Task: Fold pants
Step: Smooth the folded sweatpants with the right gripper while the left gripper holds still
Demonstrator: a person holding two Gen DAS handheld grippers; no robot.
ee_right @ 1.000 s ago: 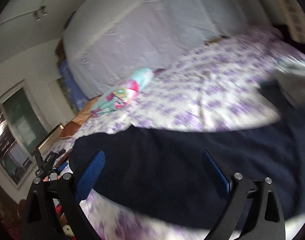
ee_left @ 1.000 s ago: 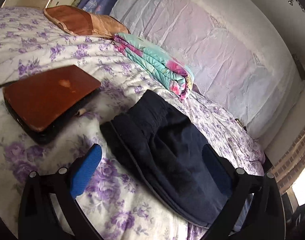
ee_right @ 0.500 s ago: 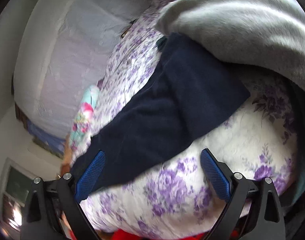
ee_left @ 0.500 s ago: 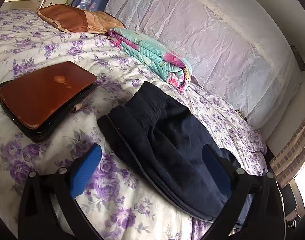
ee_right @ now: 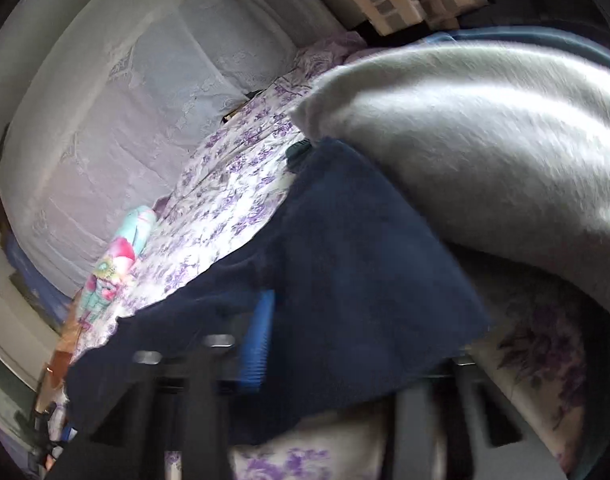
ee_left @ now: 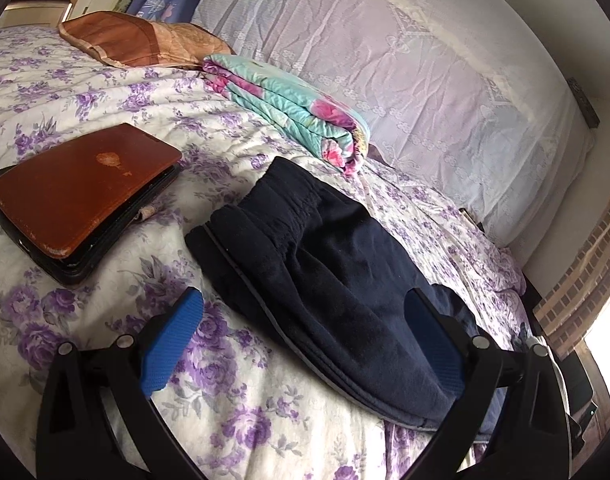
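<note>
Dark navy pants [ee_left: 329,276] lie folded lengthwise on the floral bedspread, waistband toward the far left. My left gripper [ee_left: 301,340] is open and empty, hovering above the pants' near edge, its right pad over the cloth. In the right wrist view the pants' leg end [ee_right: 345,280] fills the middle. My right gripper [ee_right: 345,344] is down at that leg end. Its left blue pad [ee_right: 259,344] has moved inward onto the cloth. The right finger is hidden under the fabric. The view is blurred.
A brown-covered laptop [ee_left: 81,192] lies left of the pants. A folded teal floral quilt [ee_left: 293,112] and a brown pillow [ee_left: 141,44] lie behind. A grey blanket [ee_right: 485,128] lies over the bed near the leg end. A lace-draped wall [ee_left: 425,72] runs along the far side.
The right gripper dropped onto the pants' leg end and its fingers closed in from wide open. The left gripper stayed open and barely shifted.
</note>
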